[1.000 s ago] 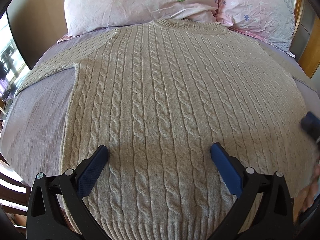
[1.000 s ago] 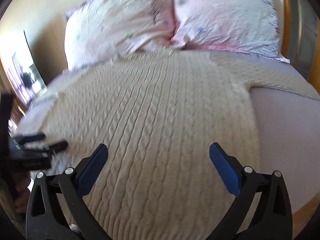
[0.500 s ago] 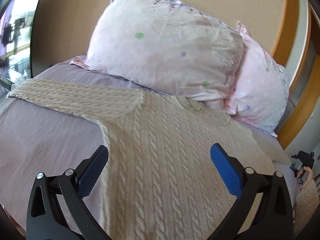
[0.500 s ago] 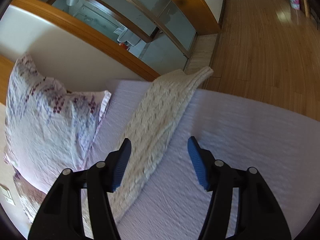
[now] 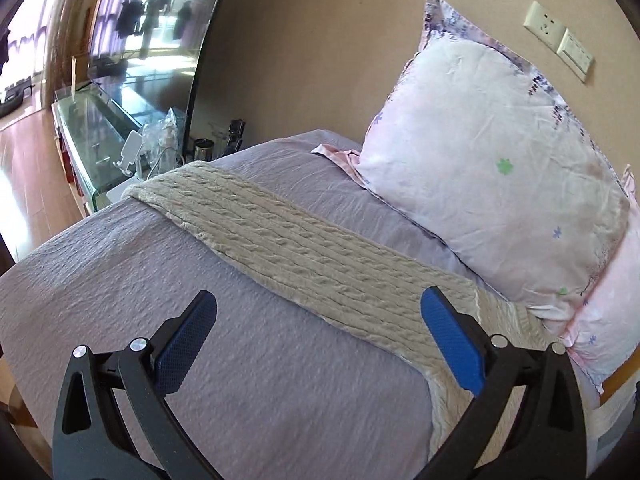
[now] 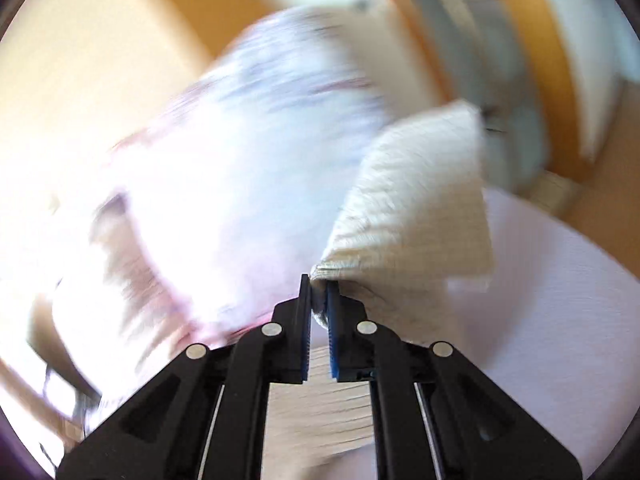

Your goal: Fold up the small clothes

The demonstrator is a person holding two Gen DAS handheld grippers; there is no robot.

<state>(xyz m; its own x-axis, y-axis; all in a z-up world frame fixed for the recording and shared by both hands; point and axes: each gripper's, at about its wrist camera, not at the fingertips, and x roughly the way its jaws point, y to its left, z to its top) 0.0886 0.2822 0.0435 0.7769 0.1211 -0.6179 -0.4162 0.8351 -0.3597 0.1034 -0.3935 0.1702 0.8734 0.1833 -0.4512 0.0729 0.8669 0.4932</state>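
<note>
Folding has barely begun: right gripper, jaws nearly closed, pinches one sweater sleeve; left gripper, jaws wide and empty, above the flat sleeve on the bed.

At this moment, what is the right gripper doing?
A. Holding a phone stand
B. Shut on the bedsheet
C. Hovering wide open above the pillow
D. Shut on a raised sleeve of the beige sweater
D: in the right wrist view the right gripper has its blue pads pinched together on the edge of the sweater sleeve, which rises off the bedsheet.
</note>
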